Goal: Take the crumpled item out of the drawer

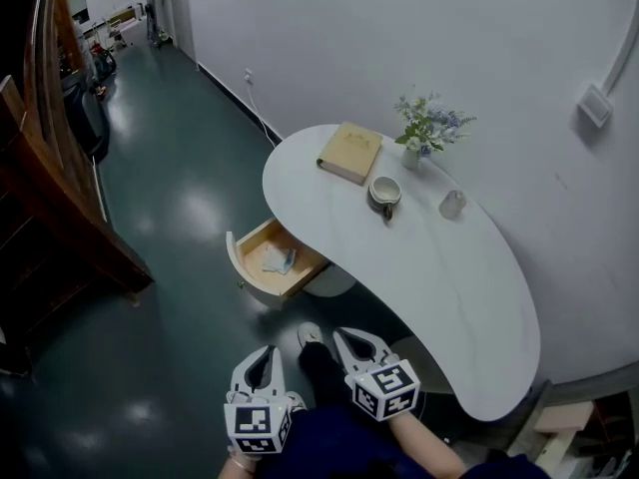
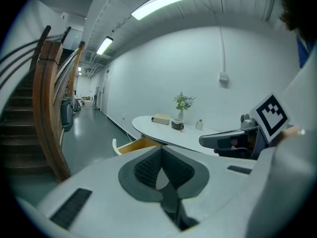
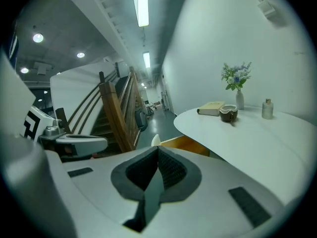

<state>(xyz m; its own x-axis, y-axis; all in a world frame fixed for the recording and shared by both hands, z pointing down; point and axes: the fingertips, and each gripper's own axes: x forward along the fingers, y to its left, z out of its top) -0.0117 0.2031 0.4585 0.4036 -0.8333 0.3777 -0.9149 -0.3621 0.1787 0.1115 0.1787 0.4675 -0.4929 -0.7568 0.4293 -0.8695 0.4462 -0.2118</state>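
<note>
Holding both tools low by my legs, I have the left gripper (image 1: 268, 351) and the right gripper (image 1: 342, 336) with jaws pressed together and nothing between them. The crumpled item (image 1: 279, 259), pale and bluish, lies inside the open drawer (image 1: 243, 263) that juts out from under the white desk (image 1: 449, 297), well apart from both tools. It sits almost straight ahead of the left gripper; the right one would have to travel forward and leftward. I judge the left better lined up. The item's long axis is too small to read.
</note>
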